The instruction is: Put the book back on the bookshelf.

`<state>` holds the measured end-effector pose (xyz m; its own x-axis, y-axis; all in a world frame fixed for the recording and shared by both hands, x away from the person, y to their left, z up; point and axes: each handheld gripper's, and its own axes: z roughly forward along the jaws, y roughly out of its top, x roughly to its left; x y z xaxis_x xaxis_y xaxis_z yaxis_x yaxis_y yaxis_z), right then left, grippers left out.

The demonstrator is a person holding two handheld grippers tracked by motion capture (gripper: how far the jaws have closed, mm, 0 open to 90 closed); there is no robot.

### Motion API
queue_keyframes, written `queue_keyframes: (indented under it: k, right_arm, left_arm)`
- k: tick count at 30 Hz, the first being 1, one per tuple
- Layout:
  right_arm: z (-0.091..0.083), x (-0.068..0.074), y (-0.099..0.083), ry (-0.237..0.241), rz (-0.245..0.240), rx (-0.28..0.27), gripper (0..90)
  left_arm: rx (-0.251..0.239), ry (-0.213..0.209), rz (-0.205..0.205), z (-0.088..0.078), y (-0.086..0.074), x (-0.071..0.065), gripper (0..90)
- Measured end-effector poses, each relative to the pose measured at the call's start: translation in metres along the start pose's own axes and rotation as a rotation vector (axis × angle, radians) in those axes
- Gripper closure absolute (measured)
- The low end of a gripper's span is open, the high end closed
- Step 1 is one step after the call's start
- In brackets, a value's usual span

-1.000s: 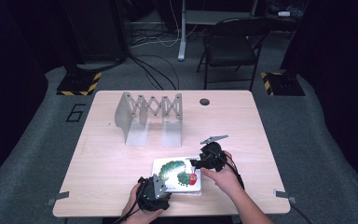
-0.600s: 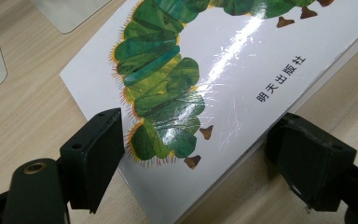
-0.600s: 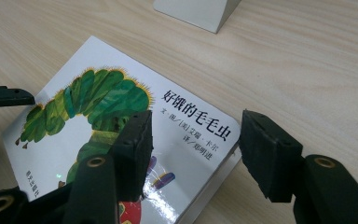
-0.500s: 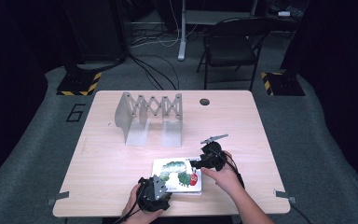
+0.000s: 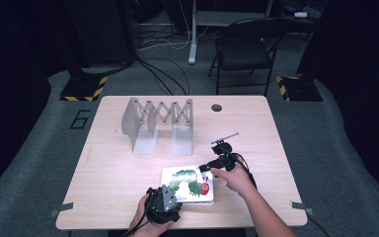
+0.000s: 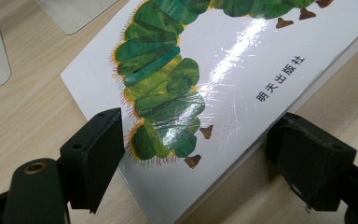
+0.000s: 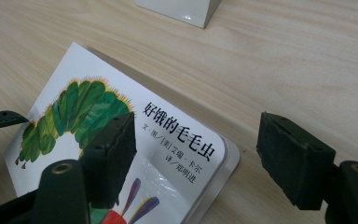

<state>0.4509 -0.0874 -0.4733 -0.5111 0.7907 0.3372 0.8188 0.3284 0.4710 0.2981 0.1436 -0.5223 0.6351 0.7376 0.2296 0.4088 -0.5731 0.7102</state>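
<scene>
The picture book (image 5: 187, 184) lies flat at the lower middle of the high view, near the table's (image 5: 103, 163) front edge. Your left gripper (image 6: 193, 154) straddles its lower corner, jaws spread wide, not pinching. Your right gripper (image 7: 196, 154) sits over the book's right corner, jaws just opening, one over the cover, nothing gripped. The metal rack (image 5: 158, 123) stands further up

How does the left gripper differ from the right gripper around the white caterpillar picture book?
The left gripper straddles the white caterpillar picture book's near corner; the right gripper has just been opening at the far corner, one jaw over the cover, one beyond the edge. Both are open, neither clamping.
</scene>
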Motion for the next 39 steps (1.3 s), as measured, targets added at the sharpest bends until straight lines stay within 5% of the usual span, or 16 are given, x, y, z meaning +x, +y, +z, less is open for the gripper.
queue_keyframes:
  k: [24,39]
  right_arm:
    - [0.022,-0.005,-0.002,0.133,0.018,0.038,29.6]
    - [0.018,-0.007,-0.002,0.137,0.017,0.015,37.5]
  left_arm:
    - [-0.014,0.011,-0.008,0.002,0.000,0.001,19.5]
    - [0.006,-0.012,0.013,0.001,0.001,0.003,19.0]
